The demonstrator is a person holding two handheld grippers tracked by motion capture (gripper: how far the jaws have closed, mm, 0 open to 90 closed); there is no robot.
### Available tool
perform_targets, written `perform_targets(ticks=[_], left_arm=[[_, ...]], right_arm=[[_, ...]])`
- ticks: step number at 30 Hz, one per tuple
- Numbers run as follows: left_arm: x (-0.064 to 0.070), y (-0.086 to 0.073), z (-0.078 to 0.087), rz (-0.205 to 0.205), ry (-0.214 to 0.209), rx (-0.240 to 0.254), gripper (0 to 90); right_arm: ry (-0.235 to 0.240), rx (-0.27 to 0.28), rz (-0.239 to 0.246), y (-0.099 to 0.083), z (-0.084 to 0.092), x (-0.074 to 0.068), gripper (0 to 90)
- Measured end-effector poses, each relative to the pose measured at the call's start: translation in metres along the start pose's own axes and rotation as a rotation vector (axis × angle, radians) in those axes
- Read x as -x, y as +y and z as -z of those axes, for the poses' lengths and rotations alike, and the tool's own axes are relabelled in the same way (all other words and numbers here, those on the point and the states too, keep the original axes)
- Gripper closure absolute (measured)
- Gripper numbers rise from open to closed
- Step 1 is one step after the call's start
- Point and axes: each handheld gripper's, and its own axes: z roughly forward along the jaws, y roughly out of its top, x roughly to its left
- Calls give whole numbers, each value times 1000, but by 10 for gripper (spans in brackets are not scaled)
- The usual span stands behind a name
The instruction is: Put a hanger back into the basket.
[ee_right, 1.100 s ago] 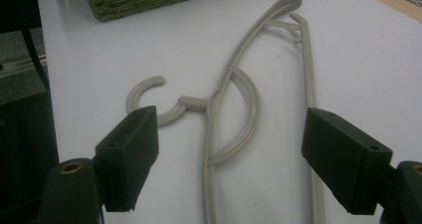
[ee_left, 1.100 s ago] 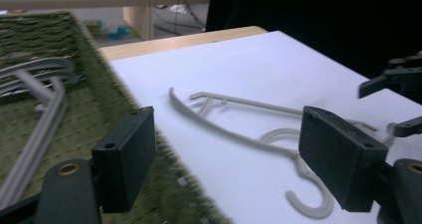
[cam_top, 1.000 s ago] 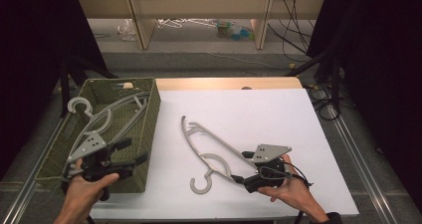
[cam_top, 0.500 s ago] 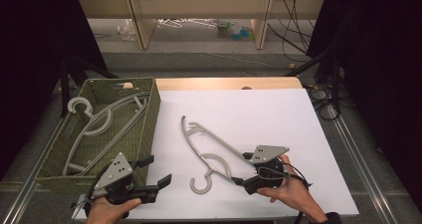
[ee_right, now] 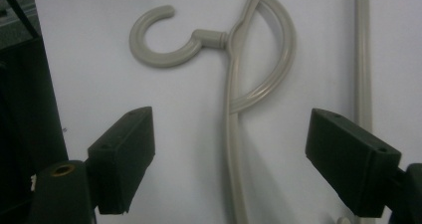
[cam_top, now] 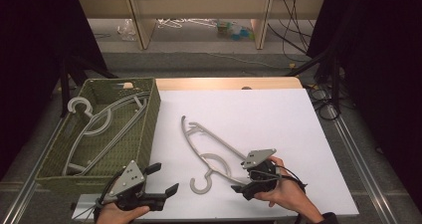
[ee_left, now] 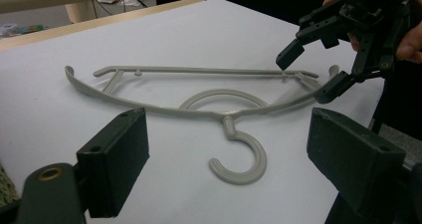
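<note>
Since the earlier frames my left gripper (cam_top: 158, 179) had come off the green basket (cam_top: 149, 115) at the left of the high view and slid down to the lower left of the frame, onto the white table (cam_top: 278, 119) at its near edge. Its jaws stood wide apart with nothing between them, aimed at the grey hanger (cam_top: 209, 152) lying flat in the middle of the frame, hook toward the bottom edge. My right gripper (cam_top: 241, 180) sat at the lower right, just beside the hanger's right arm. Its jaws had just been closing a little yet were spread wide, straddling that arm (ee_right: 233, 149) without pressing on it. More hangers (cam_top: 102, 127) lay in the basket.
</note>
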Motion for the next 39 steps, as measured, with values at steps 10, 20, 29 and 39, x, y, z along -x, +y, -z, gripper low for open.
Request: perform_targets(ticks=[10,20,29,39], left_arm=[[-5,-2,-1,-25,11,-7,166],[-5,-4,-2,-37,1,-15,168],[-7,-5,-1,-33,11,-19,175],[-7,-5,-4,-39,6,-22,179]], right_arm=[[23,-143,12,3,-21,7,430],[28,-255,9,9,-33,11,604],[36,-319,43,18,-35,9,805],[56,-330,-60,19,-37,14,792]])
